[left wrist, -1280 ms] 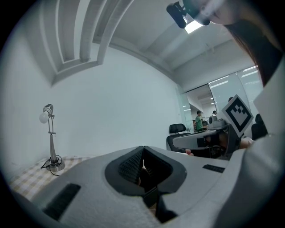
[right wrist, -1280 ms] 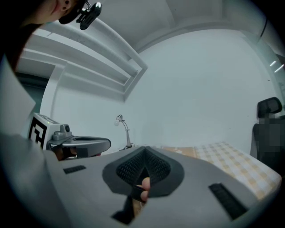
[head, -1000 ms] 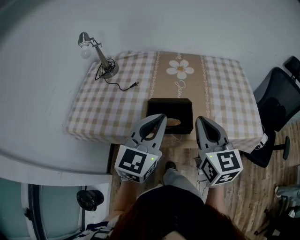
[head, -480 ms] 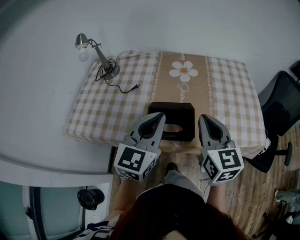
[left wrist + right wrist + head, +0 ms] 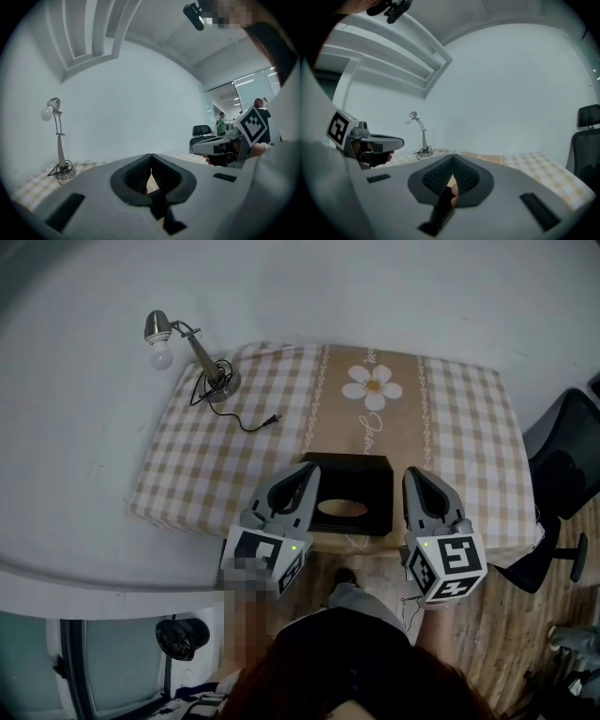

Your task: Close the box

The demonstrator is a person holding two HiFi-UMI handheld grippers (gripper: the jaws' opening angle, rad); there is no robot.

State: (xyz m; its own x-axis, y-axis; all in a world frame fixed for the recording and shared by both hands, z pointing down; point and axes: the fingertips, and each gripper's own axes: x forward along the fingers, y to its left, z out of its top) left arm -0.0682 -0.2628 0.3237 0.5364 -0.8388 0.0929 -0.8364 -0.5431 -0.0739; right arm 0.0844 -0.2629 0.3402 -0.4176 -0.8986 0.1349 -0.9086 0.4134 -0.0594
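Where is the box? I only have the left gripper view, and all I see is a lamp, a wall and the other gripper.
Observer: Head view shows the box at the near edge of the table. The left gripper and right gripper flank it.
Operator: Is the right gripper holding anything?
Observer: No. In the right gripper view its fingers are together, with no object between them.
Operator: Is the box closed?
Observer: Head view shows a tan oval in the middle of its top. Whether a lid is up, I cannot tell.
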